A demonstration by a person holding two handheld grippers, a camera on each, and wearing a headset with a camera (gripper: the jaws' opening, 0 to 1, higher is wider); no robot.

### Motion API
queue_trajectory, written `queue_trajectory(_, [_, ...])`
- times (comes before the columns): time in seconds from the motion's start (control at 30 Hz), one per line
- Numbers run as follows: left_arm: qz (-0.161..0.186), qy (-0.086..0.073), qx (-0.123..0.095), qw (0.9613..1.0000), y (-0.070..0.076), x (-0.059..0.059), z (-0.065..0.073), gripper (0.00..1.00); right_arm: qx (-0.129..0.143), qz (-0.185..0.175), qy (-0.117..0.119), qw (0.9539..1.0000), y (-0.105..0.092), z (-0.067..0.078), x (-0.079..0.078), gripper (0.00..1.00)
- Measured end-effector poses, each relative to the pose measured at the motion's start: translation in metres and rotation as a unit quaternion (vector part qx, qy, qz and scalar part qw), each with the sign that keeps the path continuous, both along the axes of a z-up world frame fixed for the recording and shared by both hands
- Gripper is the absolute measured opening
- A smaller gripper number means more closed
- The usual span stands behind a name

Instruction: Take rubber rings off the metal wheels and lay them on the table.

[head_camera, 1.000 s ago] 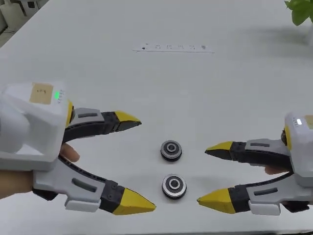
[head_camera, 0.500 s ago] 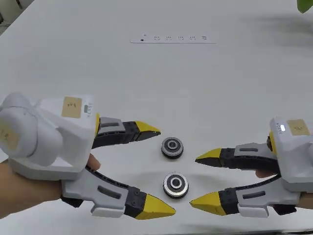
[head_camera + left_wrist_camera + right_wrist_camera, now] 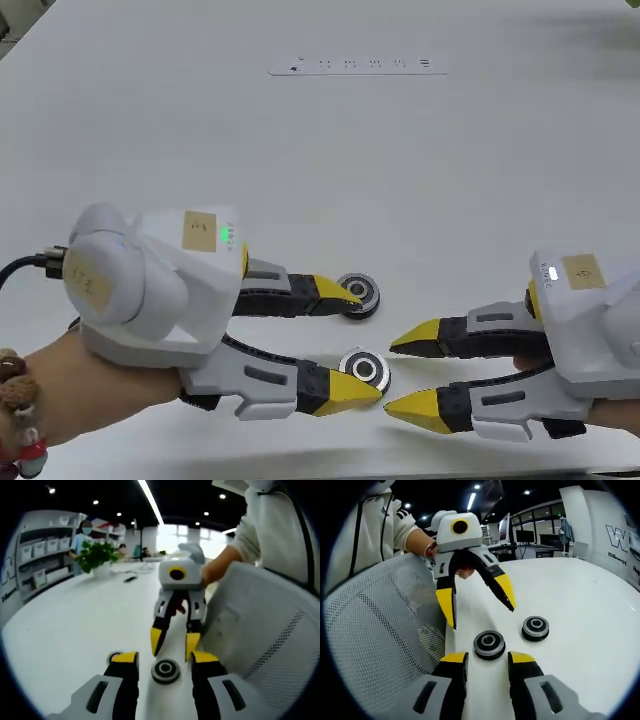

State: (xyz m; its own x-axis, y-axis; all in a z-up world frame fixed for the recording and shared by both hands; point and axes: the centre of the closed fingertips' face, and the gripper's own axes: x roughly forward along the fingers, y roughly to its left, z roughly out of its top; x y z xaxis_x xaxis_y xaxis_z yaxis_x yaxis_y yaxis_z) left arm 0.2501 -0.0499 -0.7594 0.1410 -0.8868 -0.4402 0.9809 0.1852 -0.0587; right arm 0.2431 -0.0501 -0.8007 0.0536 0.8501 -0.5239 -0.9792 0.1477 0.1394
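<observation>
While its black rubber ring [image 3: 476,645] is in place, the nearer small silver metal wheel [image 3: 489,645] lies flat on the plain white worktop [image 3: 420,180]. It sits just inside the yellow tips of the left claw [image 3: 350,340], which is spread wide and grips nothing. A second, matching ringed wheel [image 3: 358,295] lies just beyond the tip of that claw's far jaw, close beside it. The right claw [image 3: 393,373] faces the left one from the opposite side, its jaws also parted and empty and its tips near the first wheel. The step in hand looks like getting a hold on the nearer wheel. It should go best if one claw pinches the metal hub to steady it. That leaves the rubber edge free for the other claw's tip to hook and peel, without nudging the neighbouring wheel.
</observation>
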Motion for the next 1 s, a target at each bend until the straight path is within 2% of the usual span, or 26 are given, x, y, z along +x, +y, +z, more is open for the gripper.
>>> queue_trajectory(0.17, [-0.005,0.003,0.006,1.0,-0.003,-0.003,-0.01,0.3,0.002,-0.002,0.0,1.0,0.002,-0.002,0.001,0.27])
queue_trajectory(0.27, [-0.008,-0.003,0.014,0.9999,-0.003,-0.004,-0.015,0.26,0.005,-0.004,0.002,1.0,0.002,-0.002,0.002,0.27])
queue_trajectory(0.43, [-0.004,0.002,0.025,0.9997,-0.001,-0.004,-0.025,0.22,0.006,-0.004,0.003,1.0,0.003,-0.004,0.003,0.26])
queue_trajectory(0.53, [-0.002,-0.004,0.033,0.9994,-0.001,-0.004,-0.029,0.2,0.007,-0.002,0.002,1.0,0.004,-0.004,0.002,0.25])
queue_trajectory(0.67, [0.002,-0.004,0.038,0.9993,0.0,-0.003,-0.033,0.18,0.007,-0.001,0.0,1.0,0.005,-0.005,0.002,0.24])
queue_trajectory(1.0, [-0.013,-0.041,0.039,0.9983,-0.003,-0.004,-0.033,0.15,0.006,-0.008,-0.007,0.9999,0.004,-0.007,0.003,0.23])
